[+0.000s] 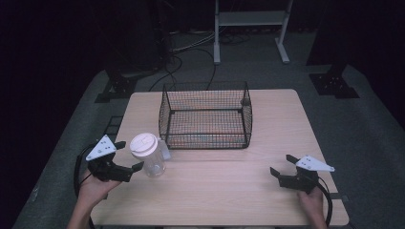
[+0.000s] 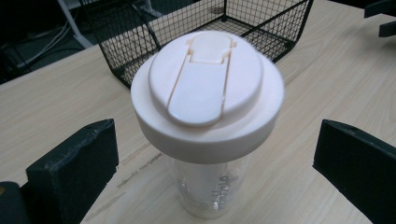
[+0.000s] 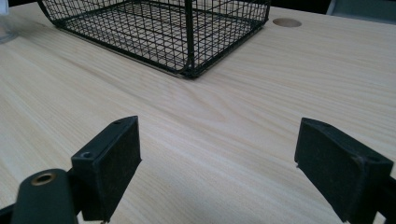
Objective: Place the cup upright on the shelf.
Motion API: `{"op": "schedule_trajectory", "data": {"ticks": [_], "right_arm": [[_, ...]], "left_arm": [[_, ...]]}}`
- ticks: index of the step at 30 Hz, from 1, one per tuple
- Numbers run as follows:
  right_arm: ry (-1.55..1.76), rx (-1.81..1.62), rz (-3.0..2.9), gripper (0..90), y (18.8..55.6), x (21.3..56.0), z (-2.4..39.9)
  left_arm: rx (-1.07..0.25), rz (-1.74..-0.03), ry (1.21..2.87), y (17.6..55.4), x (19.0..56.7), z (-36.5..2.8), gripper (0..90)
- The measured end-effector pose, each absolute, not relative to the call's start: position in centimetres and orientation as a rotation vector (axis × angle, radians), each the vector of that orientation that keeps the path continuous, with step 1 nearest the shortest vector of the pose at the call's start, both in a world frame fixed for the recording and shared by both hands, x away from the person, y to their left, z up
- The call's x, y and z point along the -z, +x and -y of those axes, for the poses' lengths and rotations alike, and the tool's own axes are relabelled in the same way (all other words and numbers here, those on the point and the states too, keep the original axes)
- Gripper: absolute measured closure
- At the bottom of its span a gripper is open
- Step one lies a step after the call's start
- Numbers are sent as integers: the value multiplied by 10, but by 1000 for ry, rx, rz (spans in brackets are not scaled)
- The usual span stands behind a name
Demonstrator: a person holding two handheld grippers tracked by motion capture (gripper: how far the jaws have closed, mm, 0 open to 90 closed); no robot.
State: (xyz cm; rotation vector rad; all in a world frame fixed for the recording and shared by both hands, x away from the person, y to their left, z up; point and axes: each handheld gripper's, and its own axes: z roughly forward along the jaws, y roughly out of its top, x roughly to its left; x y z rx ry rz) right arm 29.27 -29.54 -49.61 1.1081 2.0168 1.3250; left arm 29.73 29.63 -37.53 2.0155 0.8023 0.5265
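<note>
Between the wide-open left claw (image 2: 210,154), white-lidded clear jar (image 2: 208,107) untouched, right claw (image 3: 215,163) wide open over bare table (image 3: 224,116)

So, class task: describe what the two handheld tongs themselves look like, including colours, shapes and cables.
Both tongs, left and right, are black, each with two blocky, flat-faced rectangular jaws. Each carries a pale grey three-cornered plate with small dark holes on top. A black cable loops from each near the hand. No sleeves show at the wrists.

Faint embossed markings on clear bottle (image 2: 205,186) wall below white lid (image 2: 207,93), left gripper view: too blurred to read. No other legible text, label, brand or number.
</note>
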Motion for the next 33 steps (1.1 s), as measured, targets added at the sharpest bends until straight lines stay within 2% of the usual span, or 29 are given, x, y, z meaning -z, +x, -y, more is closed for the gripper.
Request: {"op": "schedule_trajectory", "data": {"ticks": [10,33], "right_arm": [[1102,-1325,-2022,135,293,496,295],[1099,-1325,-2026,135,293,496,295]], "left_arm": [[-476,-828,2043,313,389,-291,0],[-427,-813,2058,331,394,-272,0]]}}
